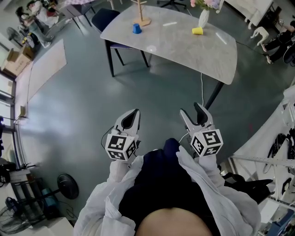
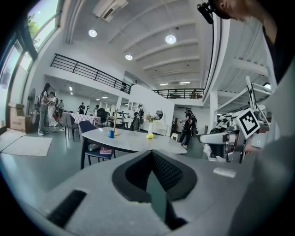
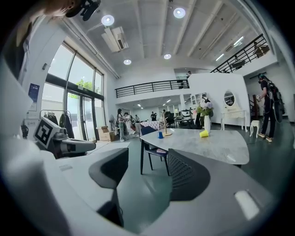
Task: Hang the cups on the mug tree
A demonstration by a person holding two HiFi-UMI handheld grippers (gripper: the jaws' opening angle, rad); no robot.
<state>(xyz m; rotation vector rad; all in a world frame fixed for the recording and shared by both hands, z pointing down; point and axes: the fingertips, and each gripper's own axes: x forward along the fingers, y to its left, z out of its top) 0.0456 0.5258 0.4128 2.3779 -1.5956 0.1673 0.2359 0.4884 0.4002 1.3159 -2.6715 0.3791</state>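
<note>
While the head view is looking down on grey floor, a marble table (image 1: pixel 184 46) is standing at twelve o'clock, with a blue cup (image 1: pixel 137 28) beside the mug tree (image 1: pixel 144 14) and a yellow cup (image 1: pixel 197 31) toward one. Left gripper (image 1: pixel 135 111) view: jaws pressing together, empty. Right gripper (image 1: pixel 190 109) view: jaws standing spread, holding nothing.

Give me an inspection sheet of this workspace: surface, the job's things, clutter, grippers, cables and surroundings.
Surface: grey table, mostly bare, well ahead of the person.
Job's things: blue cup standing beside the wooden mug tree; yellow cup lying on its side; no cup seen hung.
Clutter: white vase with flowers near the yellow cup.
Grippers: left gripper jaws together, empty; right gripper jaws apart, empty; both over the floor, short of the table.
Cables: thin white cable between the table's near edge and the right gripper.
Surroundings: dark chair at the table, cardboard boxes, people far off.
</note>
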